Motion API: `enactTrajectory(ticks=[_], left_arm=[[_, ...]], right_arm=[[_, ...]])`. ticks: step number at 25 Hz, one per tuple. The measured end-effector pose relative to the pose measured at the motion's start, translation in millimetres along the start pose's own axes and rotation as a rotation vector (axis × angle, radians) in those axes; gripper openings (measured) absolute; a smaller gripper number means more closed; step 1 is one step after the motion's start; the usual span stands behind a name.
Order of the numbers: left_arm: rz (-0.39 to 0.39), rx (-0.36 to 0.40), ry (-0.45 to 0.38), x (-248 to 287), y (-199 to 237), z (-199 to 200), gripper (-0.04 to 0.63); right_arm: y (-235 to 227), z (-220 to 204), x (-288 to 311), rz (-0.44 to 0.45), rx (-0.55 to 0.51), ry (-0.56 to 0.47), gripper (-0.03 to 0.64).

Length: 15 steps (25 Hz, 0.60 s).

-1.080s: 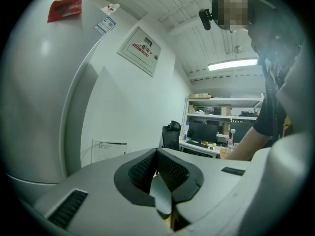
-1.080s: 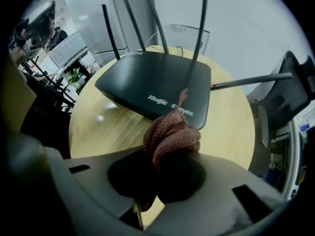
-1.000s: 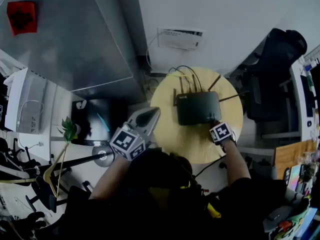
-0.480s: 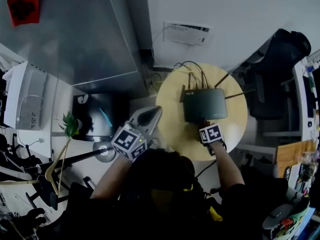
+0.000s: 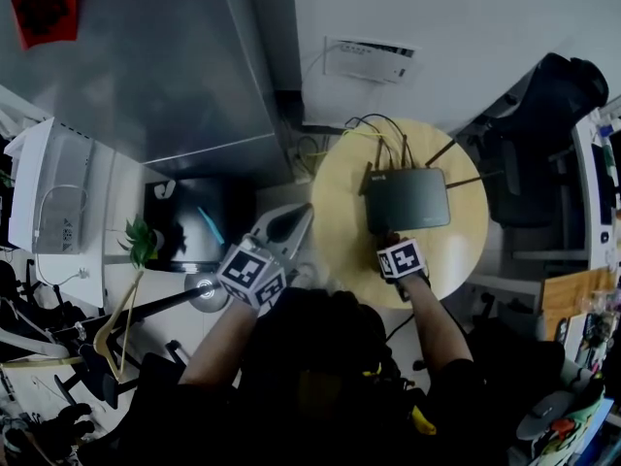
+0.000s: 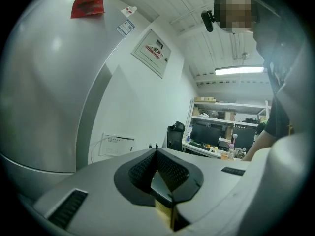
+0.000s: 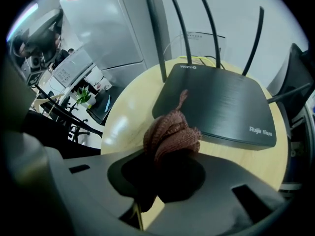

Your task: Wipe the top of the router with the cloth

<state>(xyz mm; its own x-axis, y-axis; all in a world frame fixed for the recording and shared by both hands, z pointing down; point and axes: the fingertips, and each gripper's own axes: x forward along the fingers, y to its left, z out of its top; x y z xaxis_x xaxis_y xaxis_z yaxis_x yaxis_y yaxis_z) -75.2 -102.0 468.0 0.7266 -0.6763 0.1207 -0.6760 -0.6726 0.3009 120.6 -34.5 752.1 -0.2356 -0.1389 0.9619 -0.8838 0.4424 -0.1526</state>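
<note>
A: Where's the router?
B: The router sits flat toward the far side of the round pale wooden counter. It is dark, with four antennas standing up along its back edge and another angled out to the right. Cables trail from behind it toward the wall.
A: And the cloth?
B: The cloth is a brownish knitted wad clamped in the right tool. The jaws are closed on its lower part and the rest bulges out in front of them.
A: Is it on the router?
B: It's at the near left corner. A thin tail of the cloth pokes up over the top panel there. Whether the wad presses on the surface or hangs just above it, I can't tell.
A: What about the other hand?
B: The left tool is held beside the counter's left edge, apart from the router. Its jaws are together with nothing between them, and its own view looks up at a white wall.
A: Anything else around?
B: A black office chair beyond the counter on the right, a small green plant away on the left, and a white panel on the wall behind the router
</note>
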Motion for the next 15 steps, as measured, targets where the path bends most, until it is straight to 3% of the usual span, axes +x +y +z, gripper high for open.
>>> enactTrajectory(ticks=[6,15], left_arm=[[-0.005,0.001,0.006,3.8,-0.6,-1.3,-0.002],[-0.007,0.009,0.024,5.2,-4.6,-2.0,-0.002]], right_arm=[[10.2,5.7,-0.6,0.018,0.033,-0.012,0.064],[48.1,21.0,5.1,0.111,-0.012,-0.056,0.064]])
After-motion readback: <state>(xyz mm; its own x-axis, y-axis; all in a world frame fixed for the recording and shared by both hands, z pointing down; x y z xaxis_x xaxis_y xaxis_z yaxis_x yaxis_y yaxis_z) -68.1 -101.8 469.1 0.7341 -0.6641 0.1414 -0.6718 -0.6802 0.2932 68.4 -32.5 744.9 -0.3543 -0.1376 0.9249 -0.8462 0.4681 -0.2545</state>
